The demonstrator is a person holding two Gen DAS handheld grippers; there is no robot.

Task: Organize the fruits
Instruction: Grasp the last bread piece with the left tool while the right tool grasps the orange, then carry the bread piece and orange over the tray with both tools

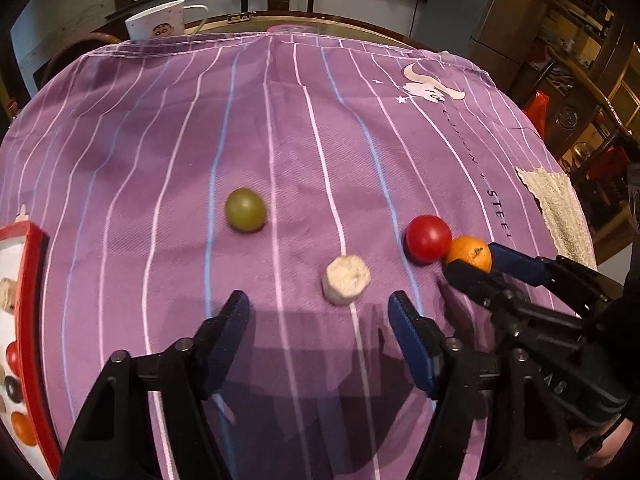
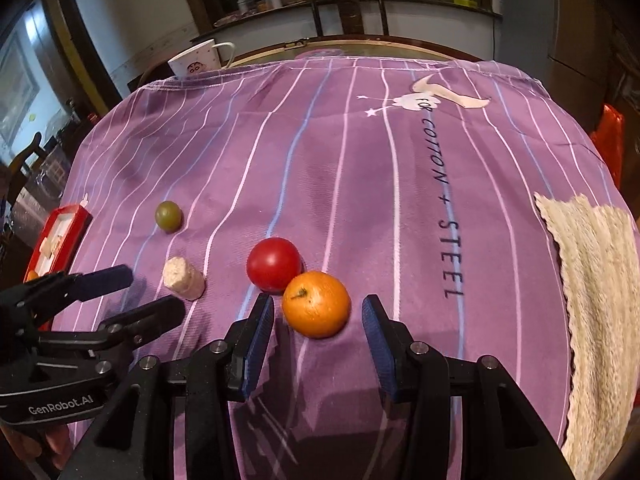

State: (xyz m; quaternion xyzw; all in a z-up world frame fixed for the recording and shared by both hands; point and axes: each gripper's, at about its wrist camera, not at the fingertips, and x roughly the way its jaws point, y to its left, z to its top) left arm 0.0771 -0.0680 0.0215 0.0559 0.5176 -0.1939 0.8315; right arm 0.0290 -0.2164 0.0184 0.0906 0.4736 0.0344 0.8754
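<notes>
On the purple striped cloth lie a green grape (image 1: 245, 210) (image 2: 168, 215), a pale banana piece (image 1: 346, 280) (image 2: 184, 278), a red tomato (image 1: 428, 238) (image 2: 274, 264) and an orange (image 1: 470, 254) (image 2: 316, 304) touching the tomato. My left gripper (image 1: 318, 312) (image 2: 150, 290) is open just short of the banana piece, nothing between its fingers. My right gripper (image 2: 318, 308) (image 1: 472, 258) stands open around the orange, a small gap showing at each pad. A red-rimmed tray (image 1: 36, 320) (image 2: 68, 216) with several fruit pieces sits at the left edge.
A white cartoon mug (image 1: 156, 24) (image 2: 196, 62) stands at the far left edge of the table. A cream knitted cloth (image 1: 560, 212) (image 2: 592, 280) hangs over the right edge. Chairs and a counter stand beyond the table.
</notes>
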